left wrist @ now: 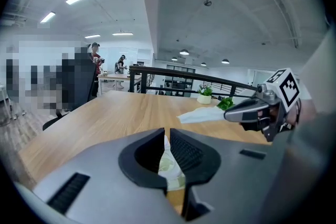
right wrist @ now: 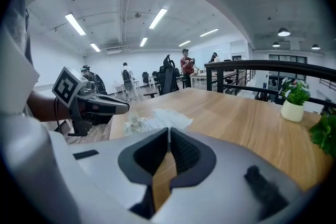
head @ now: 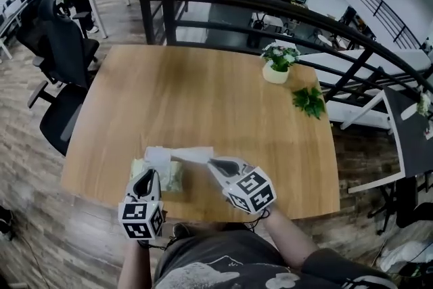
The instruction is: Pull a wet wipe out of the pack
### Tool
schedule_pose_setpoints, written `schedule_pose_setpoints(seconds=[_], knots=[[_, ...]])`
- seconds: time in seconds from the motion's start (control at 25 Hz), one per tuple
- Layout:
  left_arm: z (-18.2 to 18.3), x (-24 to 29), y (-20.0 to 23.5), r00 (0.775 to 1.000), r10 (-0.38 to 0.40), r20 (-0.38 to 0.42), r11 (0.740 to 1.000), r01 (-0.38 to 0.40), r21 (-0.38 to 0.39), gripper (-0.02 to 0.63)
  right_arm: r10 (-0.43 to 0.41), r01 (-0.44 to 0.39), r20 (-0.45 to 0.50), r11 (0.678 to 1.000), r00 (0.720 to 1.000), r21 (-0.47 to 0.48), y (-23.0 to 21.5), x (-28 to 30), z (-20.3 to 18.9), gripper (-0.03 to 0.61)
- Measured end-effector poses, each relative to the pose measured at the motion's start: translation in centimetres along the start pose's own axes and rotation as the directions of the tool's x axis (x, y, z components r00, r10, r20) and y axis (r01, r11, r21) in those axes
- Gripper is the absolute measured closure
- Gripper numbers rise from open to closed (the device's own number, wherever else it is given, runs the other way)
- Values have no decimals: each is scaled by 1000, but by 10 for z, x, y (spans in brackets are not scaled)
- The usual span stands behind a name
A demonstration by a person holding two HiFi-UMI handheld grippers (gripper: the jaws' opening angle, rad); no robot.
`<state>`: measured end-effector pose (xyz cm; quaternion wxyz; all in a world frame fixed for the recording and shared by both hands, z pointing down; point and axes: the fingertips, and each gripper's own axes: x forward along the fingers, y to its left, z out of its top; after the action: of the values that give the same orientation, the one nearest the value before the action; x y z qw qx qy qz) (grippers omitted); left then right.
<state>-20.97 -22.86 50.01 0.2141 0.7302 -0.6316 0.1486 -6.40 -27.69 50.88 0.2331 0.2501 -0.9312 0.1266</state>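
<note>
**Drawing the wipe out of the pack**

Working mid-pull, judging by the sheet strung between the two tools. Clamping the small pale green soft plastic wet wipe pack (head: 172, 177) in the left gripper (head: 144, 178), jaws clenched on its edge, pinning it by the table's (head: 223, 98) front edge, toward the front left corner. Nipping one end of the thin white crumpled wet wipe (head: 183, 155) in the right gripper (head: 211, 162), jaws squeezed tight on the fabric. Trailing limp and creased from above the pack across to the right, sagging rather than taut. Hiding the sheet's tail end behind the left gripper, so no telling free from caught. Calling next, probably, for carrying the right gripper up and further from the pack with the pack pinned down, going gently against tearing or dragging out a second sheet
</note>
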Motion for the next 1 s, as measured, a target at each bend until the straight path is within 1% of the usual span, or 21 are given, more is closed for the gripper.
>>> schedule_pose_setpoints(seconds=[0.2, 0.4, 0.68, 1.0], knots=[[-7, -5, 3, 999, 48, -13, 998, -48, -31, 592, 26, -26, -2, 1000, 1000, -11, -4, 3, -1, 545], [-10, -10, -2, 997, 80, -13, 995, -80, -53, 592, 49, -49, -16, 999, 999, -17, -6, -2, -5, 546], [-9, -11, -8, 994, 108, 1, 992, -107, -72, 592, 76, -76, -18, 997, 997, -21, -7, -4, -7, 546], [-16, -12, -8, 992, 128, -8, 988, -128, -86, 592, 113, -114, -29, 993, 993, -39, 2, -3, -9, 546]])
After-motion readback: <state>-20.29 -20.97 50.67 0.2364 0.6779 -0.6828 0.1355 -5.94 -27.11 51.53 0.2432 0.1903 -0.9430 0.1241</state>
